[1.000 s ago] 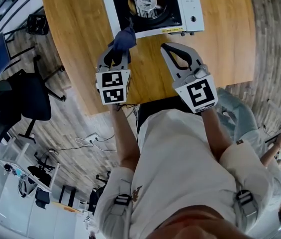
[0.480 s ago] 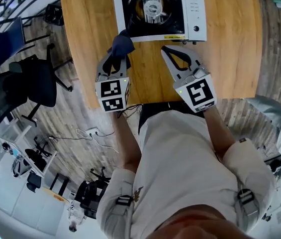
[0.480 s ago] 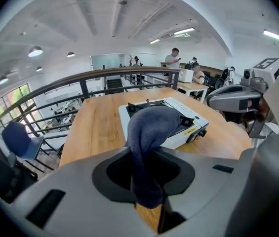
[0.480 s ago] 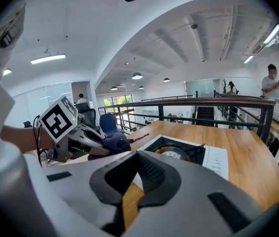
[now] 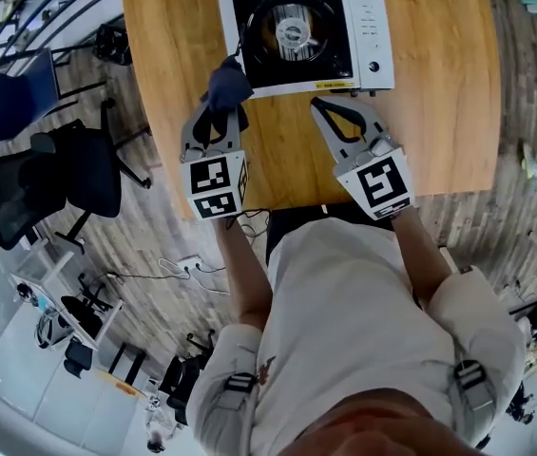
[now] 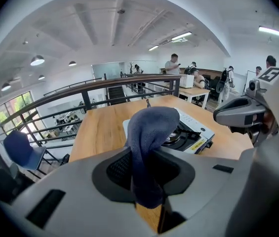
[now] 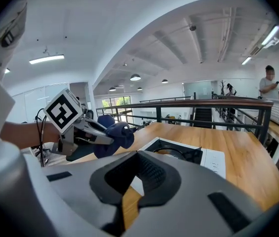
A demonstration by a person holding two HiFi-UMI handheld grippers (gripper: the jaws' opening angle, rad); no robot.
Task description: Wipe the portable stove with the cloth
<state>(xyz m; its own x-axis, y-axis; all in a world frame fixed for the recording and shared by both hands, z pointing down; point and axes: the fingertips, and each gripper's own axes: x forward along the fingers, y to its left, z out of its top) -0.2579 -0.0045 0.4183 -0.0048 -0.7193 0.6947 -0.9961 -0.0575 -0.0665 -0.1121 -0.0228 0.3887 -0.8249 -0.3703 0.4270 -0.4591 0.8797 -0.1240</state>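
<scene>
The portable stove [image 5: 301, 34] is white with a black burner well and stands at the far middle of the wooden table [image 5: 439, 84]. My left gripper [image 5: 219, 110] is shut on a dark blue cloth [image 5: 227, 82], whose bunched top sits over the stove's near left corner. In the left gripper view the cloth [image 6: 149, 137] rises between the jaws in front of the stove [image 6: 191, 132]. My right gripper [image 5: 321, 105] is shut on nothing, just short of the stove's near edge. In its own view the right gripper [image 7: 132, 179] faces the stove [image 7: 188, 154], with the cloth [image 7: 113, 135] to the left.
The table's near edge lies just behind both grippers. Dark office chairs [image 5: 54, 183] stand on the floor to the left. A railing [image 6: 104, 90] runs beyond the table's far side, and people stand at desks [image 6: 193, 85] further off.
The head view has shifted, so the whole stove now shows. Both grippers keep about the same places at the stove's near edge, and the left one still holds the cloth.
</scene>
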